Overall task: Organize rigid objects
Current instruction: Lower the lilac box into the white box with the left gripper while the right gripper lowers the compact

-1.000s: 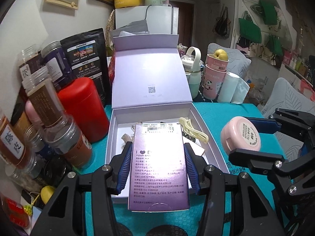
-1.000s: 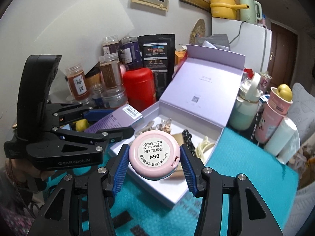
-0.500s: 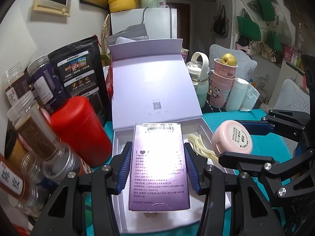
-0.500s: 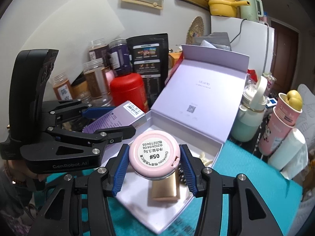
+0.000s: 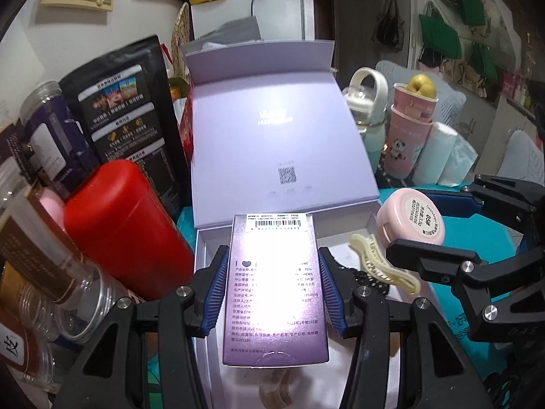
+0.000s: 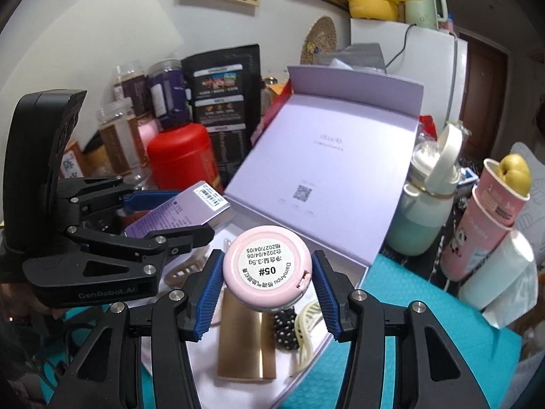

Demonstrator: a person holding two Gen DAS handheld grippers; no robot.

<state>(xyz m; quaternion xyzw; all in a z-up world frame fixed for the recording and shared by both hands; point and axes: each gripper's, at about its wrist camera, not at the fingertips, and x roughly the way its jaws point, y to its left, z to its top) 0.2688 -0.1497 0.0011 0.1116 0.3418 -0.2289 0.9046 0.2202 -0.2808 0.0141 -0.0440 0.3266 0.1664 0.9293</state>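
My left gripper [image 5: 272, 288] is shut on a purple printed carton [image 5: 274, 293] and holds it over the open lilac gift box [image 5: 282, 156]. My right gripper [image 6: 267, 281] is shut on a round pink compact [image 6: 267, 269] with a white "05#" label, above the box's right part. The compact also shows in the left wrist view [image 5: 410, 216], and the carton in the right wrist view [image 6: 180, 213]. Inside the box lie a gold case [image 6: 247, 344], a cream hair claw [image 5: 381, 264] and a black dotted item [image 6: 286, 327].
A red canister [image 5: 126, 228], clear jars [image 5: 44, 272] and a black pouch [image 5: 126, 122] crowd the box's left side. A pale green bottle [image 6: 422, 211], pink cups [image 6: 487, 225] and a tissue roll [image 6: 500, 272] stand to its right on the teal mat [image 6: 402, 341].
Both grippers have moved forward over the open box with their objects still held. The box's lid and the jars look closer; the gold case has come into the right wrist view.
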